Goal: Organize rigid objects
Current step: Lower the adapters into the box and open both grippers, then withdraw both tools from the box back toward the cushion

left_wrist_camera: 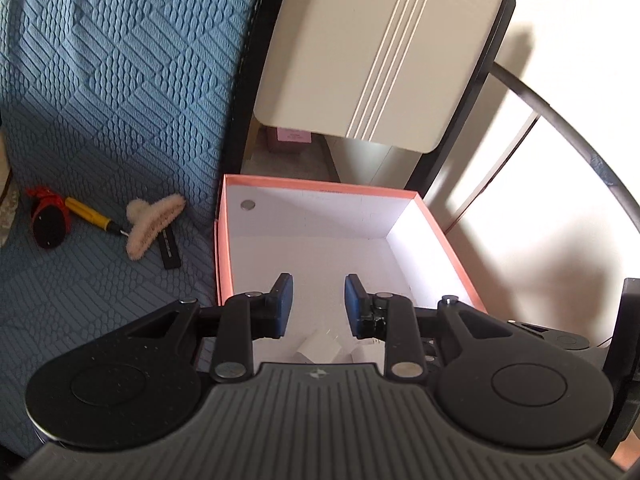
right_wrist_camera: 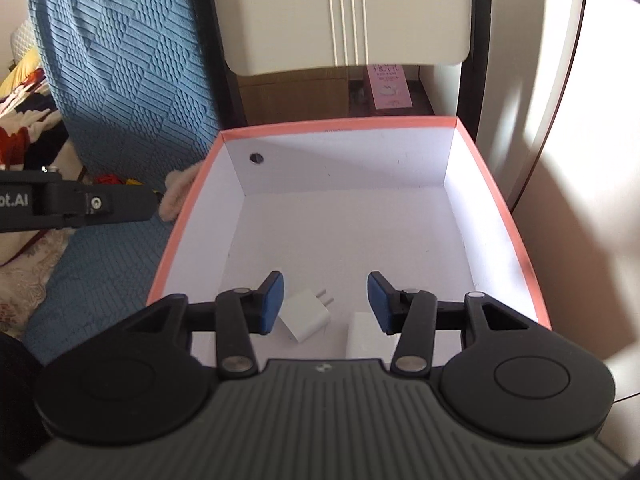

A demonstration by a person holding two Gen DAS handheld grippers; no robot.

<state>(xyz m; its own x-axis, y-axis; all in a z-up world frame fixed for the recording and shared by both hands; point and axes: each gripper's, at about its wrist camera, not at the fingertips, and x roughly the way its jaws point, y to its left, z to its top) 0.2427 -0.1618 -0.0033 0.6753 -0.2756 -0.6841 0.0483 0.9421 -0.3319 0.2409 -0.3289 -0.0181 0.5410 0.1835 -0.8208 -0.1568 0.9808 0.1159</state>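
Blue quilted bedding [left_wrist_camera: 100, 80] is seen beside the pink-rimmed box [right_wrist_camera: 192, 184]; 2 white chargers [right_wrist_camera: 306, 314] lie below both grippers' [right_wrist_camera: 326, 302] spread, empty jaws.

An open box [right_wrist_camera: 494, 216] with a pink rim and white inside stood beside a blue cover. At its near end lay a white plug adapter [right_wrist_camera: 306, 312], prongs pointing far-right, with a white block [right_wrist_camera: 364, 338] just to its right. On the cover [left_wrist_camera: 100, 80] to the left lay a fluffy hair claw [left_wrist_camera: 150, 224], a yellow-handled tool [left_wrist_camera: 88, 214], a red-and-black thing [left_wrist_camera: 48, 220] and a black strip [left_wrist_camera: 170, 250].
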